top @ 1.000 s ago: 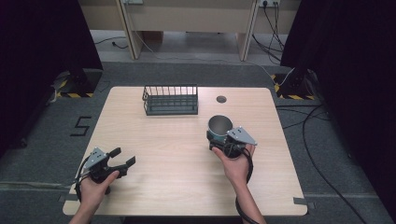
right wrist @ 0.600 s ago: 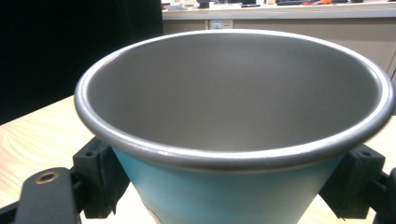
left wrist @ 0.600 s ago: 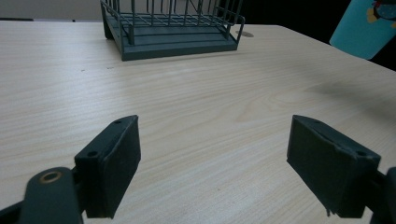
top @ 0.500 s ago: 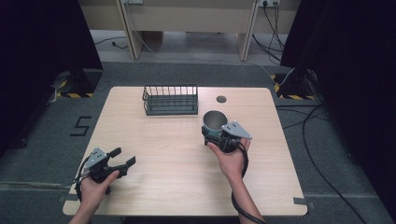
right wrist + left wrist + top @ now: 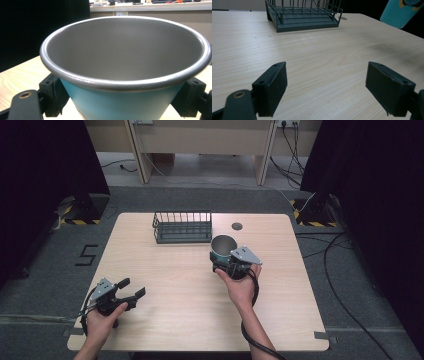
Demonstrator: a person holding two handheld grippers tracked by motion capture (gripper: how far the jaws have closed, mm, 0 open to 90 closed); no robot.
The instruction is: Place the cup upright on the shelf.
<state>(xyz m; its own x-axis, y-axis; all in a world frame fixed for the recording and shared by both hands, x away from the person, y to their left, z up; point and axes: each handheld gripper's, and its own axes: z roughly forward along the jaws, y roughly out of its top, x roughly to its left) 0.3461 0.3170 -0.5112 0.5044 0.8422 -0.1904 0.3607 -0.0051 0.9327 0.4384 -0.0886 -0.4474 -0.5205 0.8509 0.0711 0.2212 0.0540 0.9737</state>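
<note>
A teal cup [image 5: 222, 246] with a grey metal inside is held off the table near its middle right, tilted slightly; my right gripper [image 5: 226, 263] is shut on its lower body. In the right gripper view the cup [image 5: 125, 75] sits between both black pads, its empty mouth facing the camera. A dark wire rack [image 5: 182, 227] stands at the table's far middle, just left of the cup. My left gripper [image 5: 131, 288] rests at the near left, open, with nothing between its pads [image 5: 272, 90]. The rack [image 5: 303, 15] and the cup's side [image 5: 402, 12] appear far ahead in the left gripper view.
A small dark round hole [image 5: 237, 226] is in the light wooden table [image 5: 165, 285] at the far right of the rack. Cables run over the floor to the right of the table.
My right gripper has carried the cup a little farther from the person and leftward, toward the rack. The left gripper has stayed where it was.
</note>
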